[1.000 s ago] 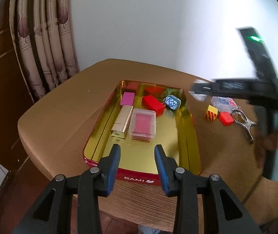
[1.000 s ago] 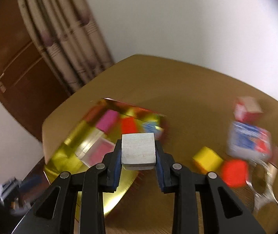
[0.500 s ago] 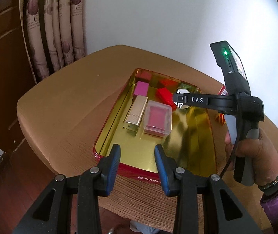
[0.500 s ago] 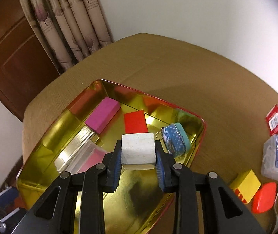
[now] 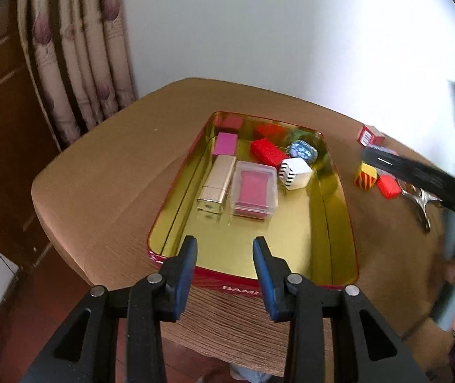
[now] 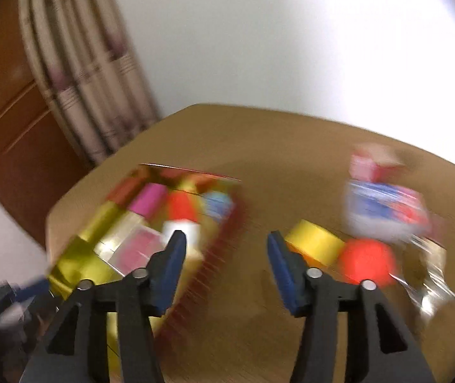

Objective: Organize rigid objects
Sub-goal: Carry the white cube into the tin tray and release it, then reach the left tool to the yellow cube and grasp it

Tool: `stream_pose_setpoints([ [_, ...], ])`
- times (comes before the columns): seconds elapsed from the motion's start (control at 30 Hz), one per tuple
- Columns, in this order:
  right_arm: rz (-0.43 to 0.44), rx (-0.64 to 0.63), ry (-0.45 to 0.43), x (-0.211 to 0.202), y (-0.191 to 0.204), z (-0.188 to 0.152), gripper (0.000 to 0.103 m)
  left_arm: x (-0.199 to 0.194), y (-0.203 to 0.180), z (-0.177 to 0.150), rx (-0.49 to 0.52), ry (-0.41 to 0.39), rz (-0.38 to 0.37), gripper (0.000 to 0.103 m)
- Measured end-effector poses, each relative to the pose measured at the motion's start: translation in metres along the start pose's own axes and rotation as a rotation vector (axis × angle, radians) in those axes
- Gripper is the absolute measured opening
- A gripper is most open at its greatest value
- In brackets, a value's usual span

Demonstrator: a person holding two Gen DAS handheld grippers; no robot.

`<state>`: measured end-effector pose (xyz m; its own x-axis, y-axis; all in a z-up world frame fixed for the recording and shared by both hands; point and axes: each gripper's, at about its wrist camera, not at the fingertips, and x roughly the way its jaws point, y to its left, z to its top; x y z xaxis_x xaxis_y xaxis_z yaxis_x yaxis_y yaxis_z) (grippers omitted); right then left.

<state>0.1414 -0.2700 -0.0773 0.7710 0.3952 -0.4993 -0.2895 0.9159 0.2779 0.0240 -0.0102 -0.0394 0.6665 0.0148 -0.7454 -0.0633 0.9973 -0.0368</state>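
Note:
A gold tin tray (image 5: pixel 339 210) with a red rim lies on the brown table. In it are a pink block (image 5: pixel 225 143), a red block (image 5: pixel 267 152), a blue patterned piece (image 5: pixel 304 150), a gold case (image 5: pixel 216 182), a clear box (image 5: pixel 254 188) and a white striped cube (image 5: pixel 296 172). My left gripper (image 5: pixel 224 249) hovers at the tray's near edge, open a little, with nothing between its fingers. My right gripper (image 6: pixel 224 245) is blurred, its jaws are opening, and nothing is between them. The white cube (image 6: pixel 192 229) lies in the tray (image 6: pixel 224 239) to its left.
To the right of the tray lie a yellow striped block (image 5: pixel 366 175), a small red block (image 5: pixel 387 186), a metal clip (image 5: pixel 419 201) and a red box (image 5: pixel 369 134). A clear labelled box (image 6: pixel 387 214) sits behind them. A curtain and a wooden door stand to the left.
The right gripper carried the white cube over the tray, let it go there, opened and drew back to the right. The left gripper has stayed at the tray's near edge.

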Motion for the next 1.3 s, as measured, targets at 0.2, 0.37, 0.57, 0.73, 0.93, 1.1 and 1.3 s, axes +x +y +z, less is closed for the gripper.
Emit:
stream_pose_setpoints([
  [0.2, -0.327, 0.039, 0.013, -0.071, -0.098, -0.067, 0.054, -0.006, -0.025, -0.009, 0.102, -0.027, -0.012, 0.037],
  [0.37, -0.491, 0.070, 0.044, -0.100, -0.161, -0.105, 0.057, -0.017, -0.053, -0.017, 0.181, -0.034, -0.060, 0.037],
  [0.57, -0.489, 0.135, 0.027, -0.117, -0.193, -0.127, 0.059, -0.025, -0.095, -0.024, 0.263, -0.036, -0.076, 0.037],
  [0.73, -0.480, 0.127, 0.003, -0.120, -0.192, -0.130, 0.068, -0.029, -0.122, -0.025, 0.300, -0.046, -0.107, 0.037],
  [0.93, -0.463, 0.163, -0.026, -0.127, -0.195, -0.133, 0.070, -0.029, -0.144, -0.015, 0.324, -0.047, -0.141, 0.037],
  [1.1, -0.461, 0.175, -0.033, -0.127, -0.198, -0.133, 0.075, -0.021, -0.158, -0.010, 0.346, -0.039, -0.139, 0.037],
  [1.3, -0.450, 0.192, -0.037, -0.127, -0.201, -0.133, 0.080, -0.003, -0.169, 0.012, 0.328, 0.007, -0.186, 0.037],
])
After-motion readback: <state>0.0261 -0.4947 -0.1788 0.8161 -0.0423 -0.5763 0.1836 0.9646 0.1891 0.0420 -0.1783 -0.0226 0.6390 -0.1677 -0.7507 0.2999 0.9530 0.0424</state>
